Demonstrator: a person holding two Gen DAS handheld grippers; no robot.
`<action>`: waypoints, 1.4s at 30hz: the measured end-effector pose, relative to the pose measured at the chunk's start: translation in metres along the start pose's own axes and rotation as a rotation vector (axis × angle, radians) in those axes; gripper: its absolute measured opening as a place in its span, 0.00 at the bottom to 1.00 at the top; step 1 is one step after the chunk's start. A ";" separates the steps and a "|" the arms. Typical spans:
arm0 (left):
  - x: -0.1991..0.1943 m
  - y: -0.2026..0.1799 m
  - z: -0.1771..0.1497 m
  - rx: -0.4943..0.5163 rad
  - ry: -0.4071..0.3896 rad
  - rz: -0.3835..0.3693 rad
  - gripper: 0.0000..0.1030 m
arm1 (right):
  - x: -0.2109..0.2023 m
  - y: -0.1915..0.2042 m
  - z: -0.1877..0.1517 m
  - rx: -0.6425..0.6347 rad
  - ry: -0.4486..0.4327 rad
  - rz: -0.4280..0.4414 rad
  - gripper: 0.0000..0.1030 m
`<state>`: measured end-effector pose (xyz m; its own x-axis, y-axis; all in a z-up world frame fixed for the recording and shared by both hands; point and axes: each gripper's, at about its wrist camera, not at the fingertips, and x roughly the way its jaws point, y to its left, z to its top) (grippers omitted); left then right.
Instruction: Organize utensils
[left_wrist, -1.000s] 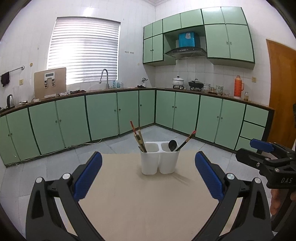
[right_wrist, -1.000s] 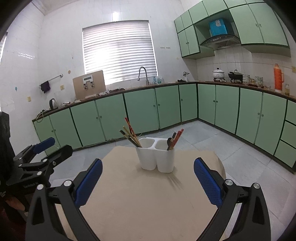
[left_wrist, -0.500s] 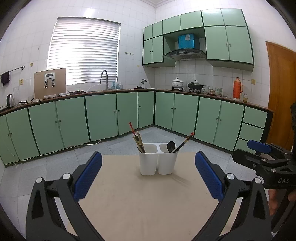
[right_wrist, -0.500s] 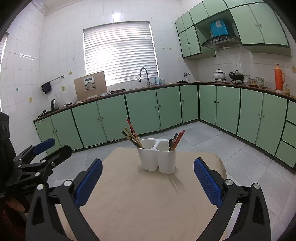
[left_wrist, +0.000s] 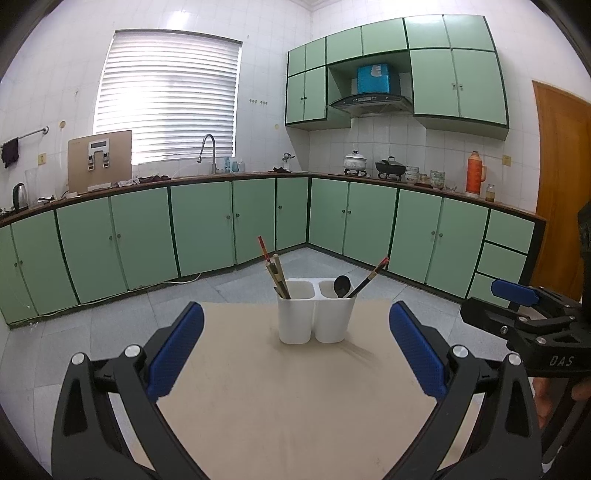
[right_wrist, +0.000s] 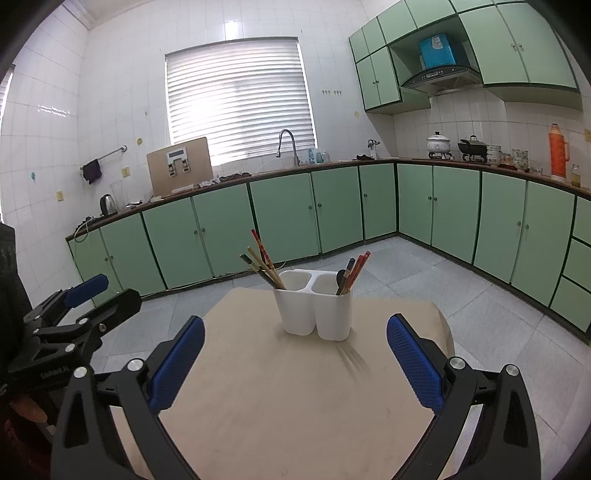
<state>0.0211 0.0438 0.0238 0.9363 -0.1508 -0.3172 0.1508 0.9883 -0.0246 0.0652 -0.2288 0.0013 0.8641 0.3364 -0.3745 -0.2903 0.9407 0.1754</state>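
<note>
Now a white plastic holder with two rounded cups joined side by side stands on a pale, smooth wooden table. Its left cup holds thin chopsticks leaning to the left, some plain wood and one red. Its right cup holds a black spoon and dark chopsticks with red tips leaning to the right.

Both grippers are spread wide and hold nothing; their pads are blue and dotted, on black frames. The left gripper is in front of the holder, well apart from it. The right gripper is also in front of the holder, apart.

Only the left wrist view shows an orange wooden door far right of the holder. Only the right wrist view shows several red sticks in the right cup.
</note>
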 end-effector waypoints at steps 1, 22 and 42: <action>0.000 0.000 -0.001 -0.001 0.001 0.000 0.95 | 0.000 0.000 0.000 0.000 0.000 0.001 0.94; 0.003 0.002 -0.003 -0.003 0.010 -0.001 0.95 | 0.003 0.001 -0.002 -0.003 0.004 0.009 0.94; 0.003 0.003 -0.003 -0.002 0.010 0.001 0.95 | 0.003 0.001 -0.003 -0.004 0.006 0.010 0.94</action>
<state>0.0235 0.0460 0.0199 0.9331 -0.1500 -0.3269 0.1496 0.9884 -0.0265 0.0669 -0.2267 -0.0022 0.8587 0.3461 -0.3780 -0.3006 0.9375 0.1756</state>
